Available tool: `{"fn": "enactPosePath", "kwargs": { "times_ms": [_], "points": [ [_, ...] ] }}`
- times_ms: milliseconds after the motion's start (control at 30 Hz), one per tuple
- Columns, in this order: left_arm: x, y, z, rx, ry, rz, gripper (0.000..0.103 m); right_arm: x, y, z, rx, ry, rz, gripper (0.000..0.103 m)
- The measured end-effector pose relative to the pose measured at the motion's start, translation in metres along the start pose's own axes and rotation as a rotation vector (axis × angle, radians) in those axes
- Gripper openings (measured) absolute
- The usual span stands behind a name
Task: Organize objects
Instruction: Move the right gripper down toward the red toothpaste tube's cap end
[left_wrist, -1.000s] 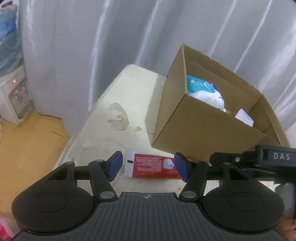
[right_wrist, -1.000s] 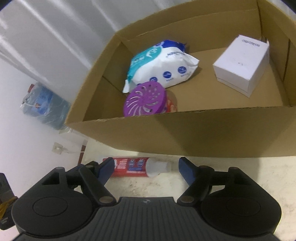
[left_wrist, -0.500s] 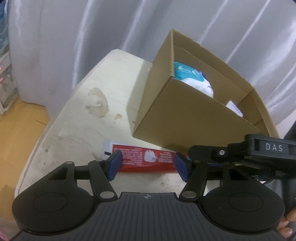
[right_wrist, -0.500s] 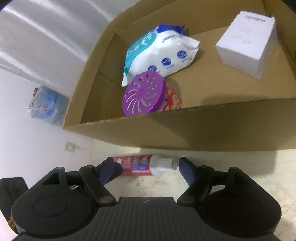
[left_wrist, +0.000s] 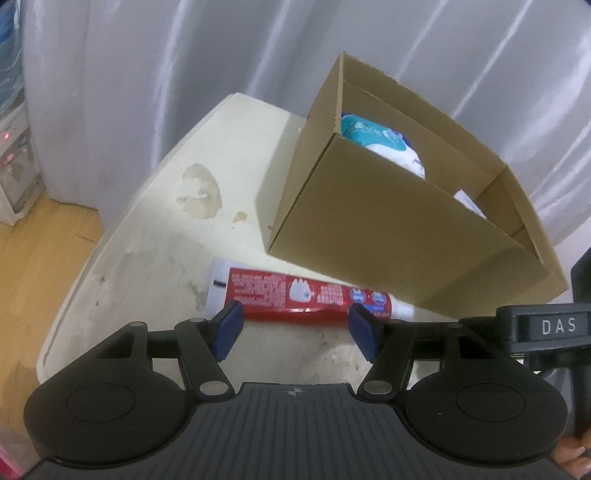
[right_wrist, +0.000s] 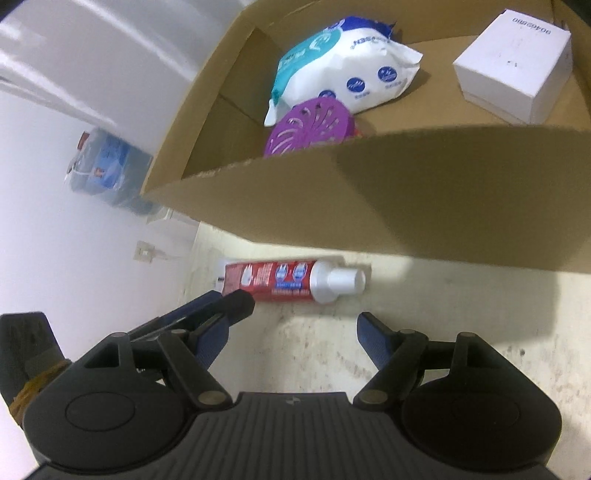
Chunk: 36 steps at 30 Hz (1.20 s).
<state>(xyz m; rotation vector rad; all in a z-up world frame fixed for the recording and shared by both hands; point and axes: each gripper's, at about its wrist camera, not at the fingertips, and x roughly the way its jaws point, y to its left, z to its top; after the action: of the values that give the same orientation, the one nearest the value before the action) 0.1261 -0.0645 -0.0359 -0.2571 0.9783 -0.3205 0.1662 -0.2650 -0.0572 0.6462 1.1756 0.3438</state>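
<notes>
A red toothpaste tube (left_wrist: 295, 295) with a white cap (right_wrist: 340, 282) lies on the cream table, close against the front wall of the cardboard box (left_wrist: 388, 236). My left gripper (left_wrist: 295, 325) hovers just in front of the tube, open, with nothing between its blue pads. My right gripper (right_wrist: 291, 332) is also open and empty, a little short of the cap end. Inside the box (right_wrist: 443, 192) lie a wet-wipes pack (right_wrist: 343, 77), a purple round air freshener (right_wrist: 310, 125) and a small white carton (right_wrist: 513, 66). The left gripper's fingers (right_wrist: 225, 306) reach the tube's left end.
The table's rounded edge (left_wrist: 110, 236) drops to a wooden floor (left_wrist: 44, 236) on the left. A stain (left_wrist: 199, 188) marks the tabletop. White curtains hang behind. A water bottle (right_wrist: 107, 166) stands by the wall. The right tool's body (left_wrist: 546, 328) is beside my left gripper.
Both views have tipped down toward the tube, which now shows fuller and nearer. The left gripper's fingers have come in beside the tube in the right wrist view. Both jaws keep their width.
</notes>
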Motion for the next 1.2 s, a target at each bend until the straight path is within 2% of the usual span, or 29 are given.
{"fn": "enactPosePath", "kwargs": {
  "times_ms": [100, 300, 467, 800, 1200],
  "points": [
    [-0.002, 0.000, -0.004, 0.002, 0.009, 0.005, 0.063, -0.003, -0.002, -0.001, 0.007, 0.002, 0.004, 0.080],
    [-0.005, -0.008, -0.013, 0.034, 0.015, 0.032, 0.063, -0.015, -0.002, 0.006, -0.024, -0.076, -0.048, 0.080],
    [-0.001, -0.015, -0.020, 0.051, 0.035, 0.037, 0.063, -0.007, -0.001, 0.012, -0.051, -0.094, -0.068, 0.080],
    [-0.002, -0.019, -0.024, 0.059, 0.040, 0.033, 0.064, 0.002, 0.008, 0.008, -0.108, -0.031, -0.060, 0.082],
    [-0.006, -0.018, -0.035, 0.047, 0.047, 0.020, 0.064, -0.003, 0.014, -0.006, -0.100, 0.034, -0.024, 0.084]
  ]
}}
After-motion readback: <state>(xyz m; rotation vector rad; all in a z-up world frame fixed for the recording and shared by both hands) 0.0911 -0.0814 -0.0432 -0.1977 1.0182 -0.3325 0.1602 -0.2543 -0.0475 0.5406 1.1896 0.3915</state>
